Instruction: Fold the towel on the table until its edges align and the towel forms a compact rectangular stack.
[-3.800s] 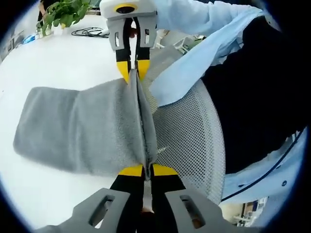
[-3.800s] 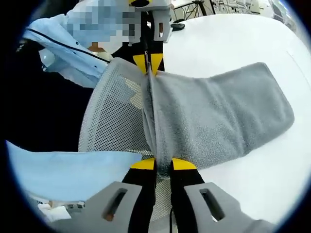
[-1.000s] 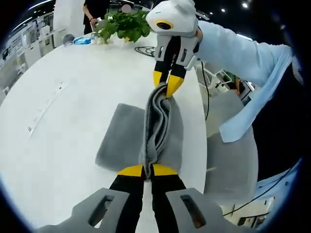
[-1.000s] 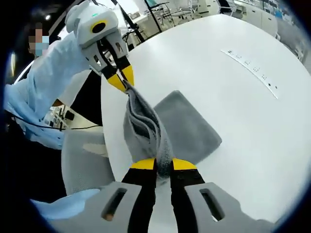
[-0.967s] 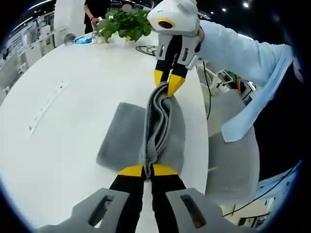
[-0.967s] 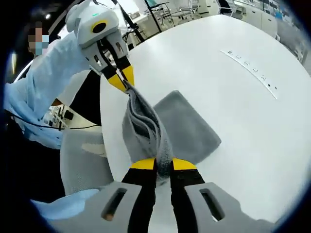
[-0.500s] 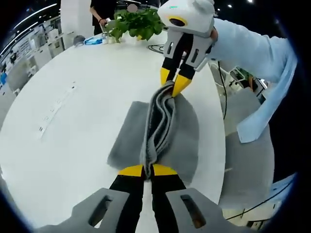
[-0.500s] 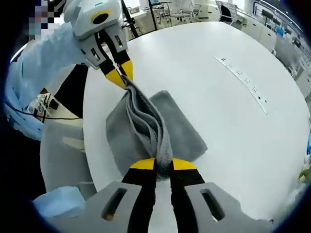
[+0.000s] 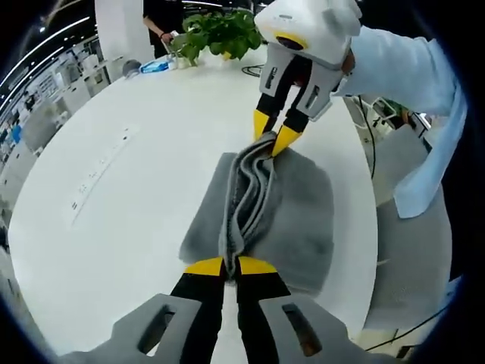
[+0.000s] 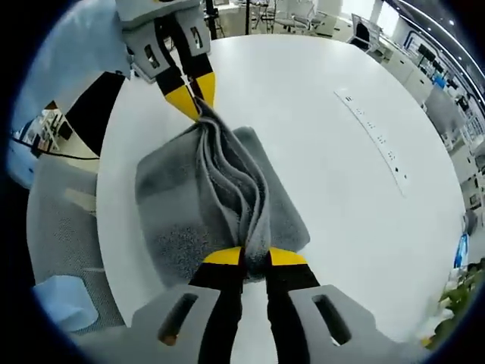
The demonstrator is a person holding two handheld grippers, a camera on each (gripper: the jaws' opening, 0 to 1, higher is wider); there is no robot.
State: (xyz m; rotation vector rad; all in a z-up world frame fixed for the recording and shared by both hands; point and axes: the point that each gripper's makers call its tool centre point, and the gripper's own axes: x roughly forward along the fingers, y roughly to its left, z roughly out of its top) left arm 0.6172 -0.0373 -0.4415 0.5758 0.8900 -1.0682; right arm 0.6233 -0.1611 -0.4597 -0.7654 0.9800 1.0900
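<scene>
The left gripper (image 9: 229,265) is clamped on one end of the grey towel (image 9: 292,216), whose bunched folds run up to the right gripper (image 9: 273,139), clamped on the far end. The rest of the towel lies folded on the white table (image 9: 136,197). A plant (image 9: 216,34) stands at the far edge.

Towel (image 9: 292,216) underside hidden by bunched folds; plant (image 9: 220,34) cut off at edge.

You are working over a round white desk (image 9: 151,152); a folded grey towel (image 9: 295,227) is lying on it, with a potted plant (image 9: 220,30) sitting at its far edge.
</scene>
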